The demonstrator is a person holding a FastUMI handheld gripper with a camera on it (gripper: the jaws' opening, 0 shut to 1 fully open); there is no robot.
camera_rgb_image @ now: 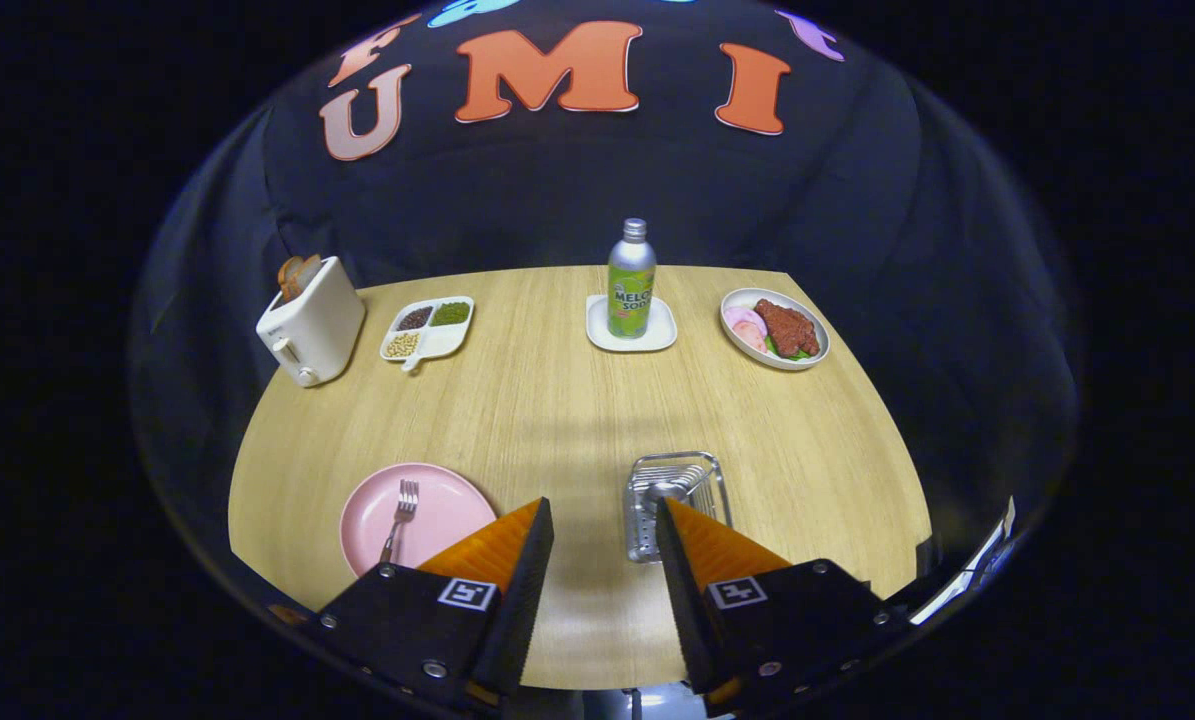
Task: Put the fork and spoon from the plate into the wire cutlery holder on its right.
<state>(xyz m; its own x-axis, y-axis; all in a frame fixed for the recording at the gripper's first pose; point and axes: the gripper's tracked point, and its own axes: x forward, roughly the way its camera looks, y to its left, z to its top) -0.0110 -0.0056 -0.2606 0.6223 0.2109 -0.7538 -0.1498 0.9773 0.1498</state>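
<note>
Gripper view: tool (604,520) spread wide, gripping nothing, above the counter's (557,420) near edge. One fork (400,518) lies on one pink plate (447,500) by the near-left edge. One wire holder (675,500) stands just right of it, partly behind the right finger. Spoon not discernible.

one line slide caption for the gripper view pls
Open tongs hover over the wooden table, fork on the pink plate, wire cutlery holder just ahead.

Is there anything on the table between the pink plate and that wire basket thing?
In the gripper view, only bare table lies between the pink plate and the wire cutlery holder. The open gripper hangs above that gap; the fork rests on the plate.
</note>
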